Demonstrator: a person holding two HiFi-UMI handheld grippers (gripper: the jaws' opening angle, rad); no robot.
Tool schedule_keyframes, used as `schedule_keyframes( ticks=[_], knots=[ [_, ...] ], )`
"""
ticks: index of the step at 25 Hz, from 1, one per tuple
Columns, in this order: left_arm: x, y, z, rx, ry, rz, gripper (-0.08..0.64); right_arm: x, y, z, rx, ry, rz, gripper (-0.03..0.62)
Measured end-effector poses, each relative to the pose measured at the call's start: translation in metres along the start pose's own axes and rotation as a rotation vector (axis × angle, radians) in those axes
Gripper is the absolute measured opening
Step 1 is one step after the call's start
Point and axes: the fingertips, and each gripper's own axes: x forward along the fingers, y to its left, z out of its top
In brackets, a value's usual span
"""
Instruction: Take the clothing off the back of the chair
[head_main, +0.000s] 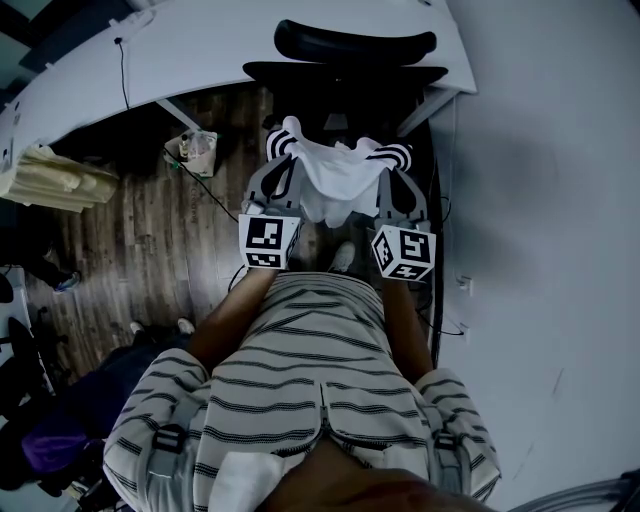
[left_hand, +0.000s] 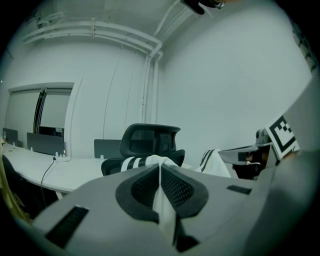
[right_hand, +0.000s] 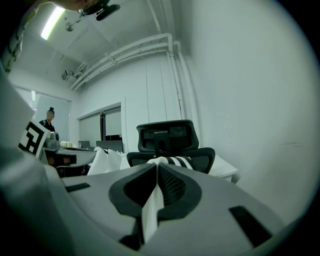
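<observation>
A white garment (head_main: 335, 178) with black-striped corners hangs stretched between my two grippers, in front of a black office chair (head_main: 345, 58) and clear of its back. My left gripper (head_main: 281, 152) is shut on the garment's left corner; in the left gripper view white cloth (left_hand: 161, 200) is pinched between the closed jaws. My right gripper (head_main: 393, 157) is shut on the right corner, with the cloth (right_hand: 152, 202) squeezed between its pads. The chair (left_hand: 145, 147) stands just beyond the jaws in both gripper views (right_hand: 170, 142).
A white curved desk (head_main: 210, 50) runs behind the chair. A white wall (head_main: 540, 200) stands close on the right. A small bin (head_main: 197, 152) and a cable lie on the wooden floor at the left. The person's striped shirt (head_main: 310, 380) fills the lower view.
</observation>
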Motion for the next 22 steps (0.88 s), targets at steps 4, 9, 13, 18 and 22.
schedule_keyframes(
  ticks=[4,9,13,18,22],
  knots=[
    [0.001,-0.002,-0.005,0.006,0.006,-0.002,0.029,0.000,0.000,-0.004,0.000,0.006,-0.003,0.025],
    [0.000,-0.001,-0.006,-0.001,0.002,0.002,0.029,-0.002,0.003,-0.004,0.002,0.007,-0.003,0.025],
    [-0.001,-0.001,-0.005,0.002,0.000,0.001,0.029,-0.002,0.005,-0.006,0.002,0.009,-0.001,0.025],
    [-0.004,-0.002,-0.007,0.005,-0.003,0.003,0.029,-0.004,0.002,-0.008,0.010,0.011,-0.009,0.025],
    [-0.007,-0.005,-0.008,0.004,0.013,0.001,0.029,-0.008,0.000,-0.012,0.020,0.011,-0.017,0.025]
  ],
)
